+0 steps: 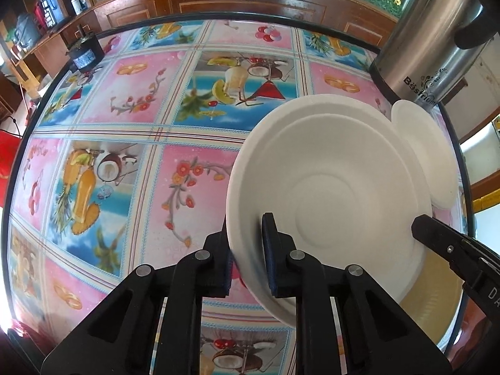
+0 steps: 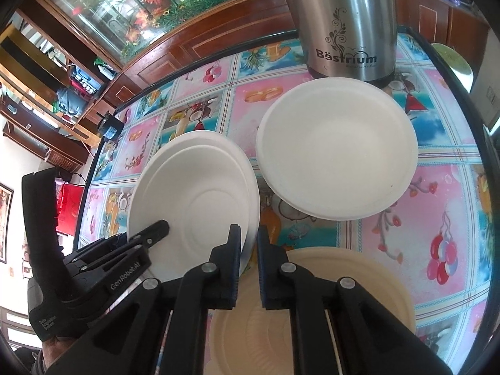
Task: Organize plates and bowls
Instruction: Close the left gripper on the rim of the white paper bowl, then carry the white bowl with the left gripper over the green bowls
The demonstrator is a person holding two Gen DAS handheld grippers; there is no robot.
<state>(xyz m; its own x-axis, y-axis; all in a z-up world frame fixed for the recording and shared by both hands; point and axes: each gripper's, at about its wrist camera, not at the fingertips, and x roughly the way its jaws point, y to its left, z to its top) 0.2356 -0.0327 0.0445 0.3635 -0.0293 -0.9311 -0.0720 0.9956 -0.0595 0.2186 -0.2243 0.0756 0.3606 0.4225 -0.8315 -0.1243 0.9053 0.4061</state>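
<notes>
My left gripper (image 1: 248, 256) is shut on the near rim of a white bowl (image 1: 325, 193) and holds it tilted above the table; a second white bowl seems nested behind it. The right wrist view shows the same bowl (image 2: 200, 200), with my right gripper (image 2: 249, 247) shut on its right rim and my left gripper (image 2: 156, 229) on its left side. A white plate (image 2: 337, 150) lies flat on the table (image 2: 443, 187) beyond, seen edge-on in the left wrist view (image 1: 428, 153). A cream plate (image 2: 353, 287) lies under my right gripper.
A tall steel kettle (image 2: 347, 22) stands at the table's far edge behind the white plate, also in the left wrist view (image 1: 434, 40). A small black device (image 1: 84, 53) sits at the far left edge. A wooden cabinet (image 1: 237, 0) runs behind the table.
</notes>
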